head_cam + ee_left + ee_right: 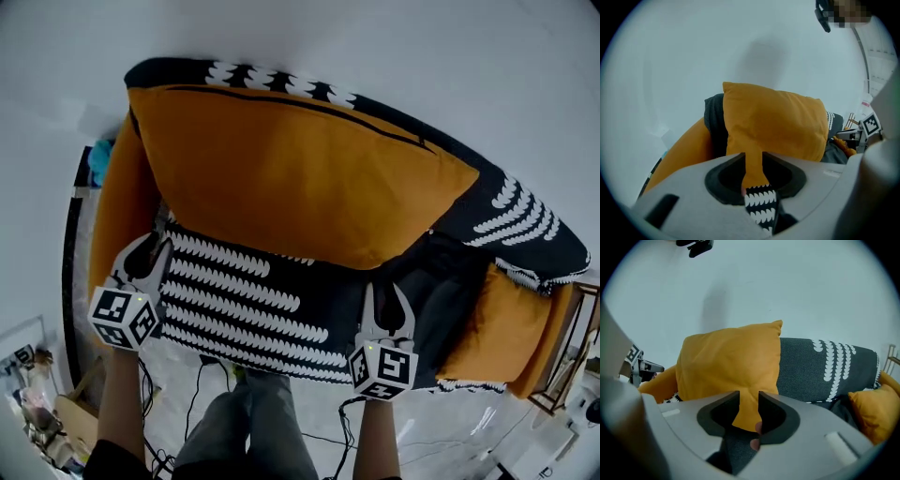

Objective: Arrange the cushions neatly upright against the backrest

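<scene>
Held over a sofa [441, 281] by its two lower corners: one large orange cushion [281, 178], top edge tipped toward the backrest [530, 220], not yet settled upright against it. Pinched at the lower left corner by the left gripper [753, 161], with jaws clamped on a narrow fold of orange cloth. Pinched at the lower right corner by the right gripper [749, 401], with jaws likewise closed on the fabric. Just behind the left pinch, a strip of black-and-white cloth — cushion's reverse or sofa covering, impossible to say.

Likely light and soft to handle: plump, loosely filled, creasing where nipped. No danger of breakage. Some danger of cloth slipping out of a shallow pinch, or of the whole body flopping forward once released. Best taken much as here, deep on the corners or seams, one grip each side, then pushed back and squared from below.

Underneath, a patterned seat cover [253, 300], dark with white scallop rows — probably soft and giving rather than flat, so apt to let an upright cushion slump. At the left end, an orange bolster [117, 216]. At the right end, a second orange pad [502, 328], well apart from the first; cushion or armrest, hard to tell. Behind, a plain white wall [469, 56]. On the pale floor [431, 441], loose cables [197, 394] beside the person's legs [253, 422]. Far right, a wooden rack [572, 356].
</scene>
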The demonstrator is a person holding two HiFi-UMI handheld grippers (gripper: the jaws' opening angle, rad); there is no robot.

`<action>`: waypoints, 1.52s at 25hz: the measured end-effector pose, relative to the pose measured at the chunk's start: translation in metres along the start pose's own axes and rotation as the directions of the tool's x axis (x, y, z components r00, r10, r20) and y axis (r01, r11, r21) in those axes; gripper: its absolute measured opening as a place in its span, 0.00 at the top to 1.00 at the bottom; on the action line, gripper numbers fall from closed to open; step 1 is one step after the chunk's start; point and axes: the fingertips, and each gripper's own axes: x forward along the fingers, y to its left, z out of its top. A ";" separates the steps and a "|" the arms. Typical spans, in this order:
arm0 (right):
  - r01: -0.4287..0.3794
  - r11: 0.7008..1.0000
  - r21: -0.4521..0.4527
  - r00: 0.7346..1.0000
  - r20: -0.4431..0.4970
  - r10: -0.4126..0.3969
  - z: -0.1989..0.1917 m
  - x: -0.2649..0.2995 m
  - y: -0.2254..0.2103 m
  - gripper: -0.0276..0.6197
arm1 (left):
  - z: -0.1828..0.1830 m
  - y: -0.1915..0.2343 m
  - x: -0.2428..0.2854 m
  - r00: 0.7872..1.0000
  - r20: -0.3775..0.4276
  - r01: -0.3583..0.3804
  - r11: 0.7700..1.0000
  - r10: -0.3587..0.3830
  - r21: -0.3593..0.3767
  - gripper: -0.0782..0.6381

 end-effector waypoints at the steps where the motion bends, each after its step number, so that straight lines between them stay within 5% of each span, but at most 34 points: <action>1: -0.002 1.000 -0.001 1.000 0.009 0.002 0.001 -0.007 0.004 0.75 | -0.003 -0.002 -0.007 1.000 0.007 0.004 1.000 -0.004 -0.005 0.73; 10: -0.021 1.000 0.002 0.993 0.113 0.021 0.014 -0.088 0.046 0.93 | -0.016 -0.025 -0.092 0.996 0.080 0.025 1.000 -0.026 0.019 0.83; 22: -0.058 0.998 0.019 0.981 0.187 0.053 0.034 -0.199 0.095 0.94 | -0.008 -0.061 -0.207 0.983 0.174 0.049 0.998 -0.054 0.035 0.89; 33: -0.048 0.999 0.026 0.958 0.285 0.039 0.090 -0.290 0.112 0.94 | 0.051 -0.087 -0.303 0.950 0.302 0.062 0.996 -0.078 0.064 0.89; 38: -0.042 0.999 0.029 0.945 0.325 0.030 0.125 -0.336 0.120 0.94 | 0.080 -0.102 -0.338 0.943 0.316 0.059 0.989 -0.100 0.137 0.89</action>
